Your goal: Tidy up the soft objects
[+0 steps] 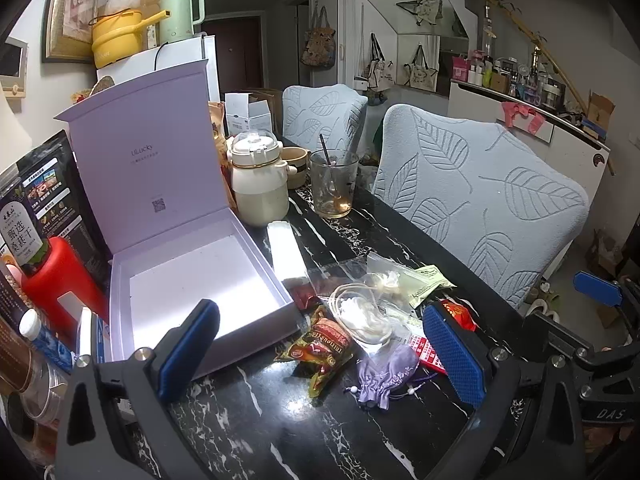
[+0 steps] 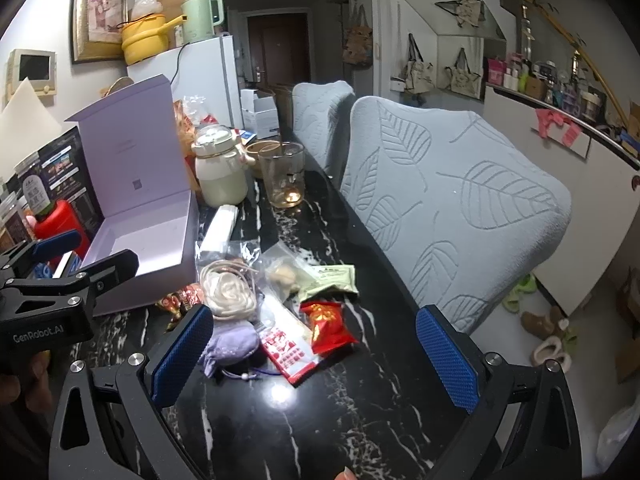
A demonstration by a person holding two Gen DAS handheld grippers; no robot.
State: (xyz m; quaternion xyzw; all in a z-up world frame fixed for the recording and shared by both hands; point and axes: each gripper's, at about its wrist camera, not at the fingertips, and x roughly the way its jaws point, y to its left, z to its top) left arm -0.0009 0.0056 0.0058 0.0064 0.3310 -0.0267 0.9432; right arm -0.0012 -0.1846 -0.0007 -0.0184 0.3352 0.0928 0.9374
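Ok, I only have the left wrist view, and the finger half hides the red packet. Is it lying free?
Observer: Yes. In the right wrist view the whole red packet lies on the table, with nothing gripping it.
Operator: And the right gripper? I see one pad only.
Observer: The right gripper has both fingers spread wide and holds nothing.
Operator: What is carrying the left gripper?
Observer: A hand shows at the picture's left edge, just below the left gripper.

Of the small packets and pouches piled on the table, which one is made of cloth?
The lilac drawstring pouch, at the near edge of the pile: gathered fabric with cords, while the red packet and the rest are plastic or foil.
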